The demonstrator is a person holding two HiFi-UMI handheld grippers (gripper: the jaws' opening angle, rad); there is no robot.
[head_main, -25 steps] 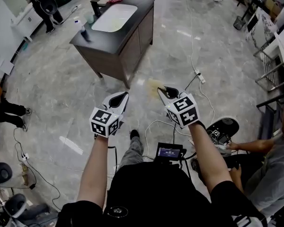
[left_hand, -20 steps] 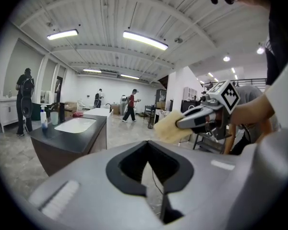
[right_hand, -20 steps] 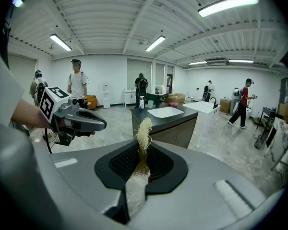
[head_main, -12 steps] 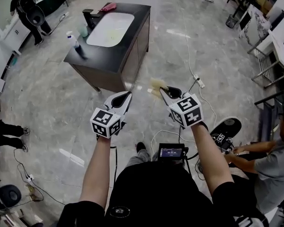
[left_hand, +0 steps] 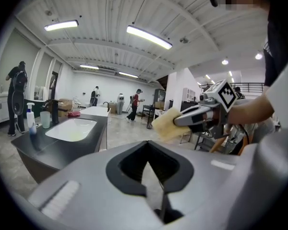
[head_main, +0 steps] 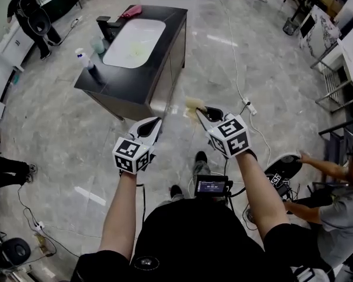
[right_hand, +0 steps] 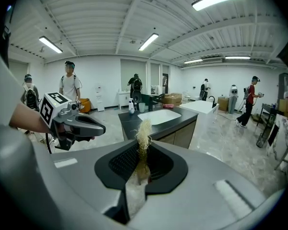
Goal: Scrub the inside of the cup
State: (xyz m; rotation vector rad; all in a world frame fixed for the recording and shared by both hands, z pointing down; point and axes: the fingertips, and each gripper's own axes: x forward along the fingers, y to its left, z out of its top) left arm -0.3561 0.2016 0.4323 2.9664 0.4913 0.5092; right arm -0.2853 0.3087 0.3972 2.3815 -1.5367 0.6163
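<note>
Head view: dark counter (head_main: 175, 34) ahead, its corner just past left gripper (head_main: 156, 122) and right gripper (head_main: 201, 111). Wide bare floor (head_main: 59, 128) all round. Cup (head_main: 97, 44) on counter, far left, by sink (head_main: 135, 37).
Left gripper view: jaws shut tight, nothing between.
Right gripper view: jaws pinch yellow sponge (right_hand: 144, 128).

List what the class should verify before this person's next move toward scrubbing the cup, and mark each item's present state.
1. Right gripper grips the scrub pad: ok, jaws closed on it.
2. Left gripper ready to take the cup: not ok, jaws shut and empty.
3. Cup found and upright on the counter: ok.
4. Cup within reach: not ok, open floor lies between both grippers and the counter.
5. Inside of the cup visible: cannot tell, too small.
</note>
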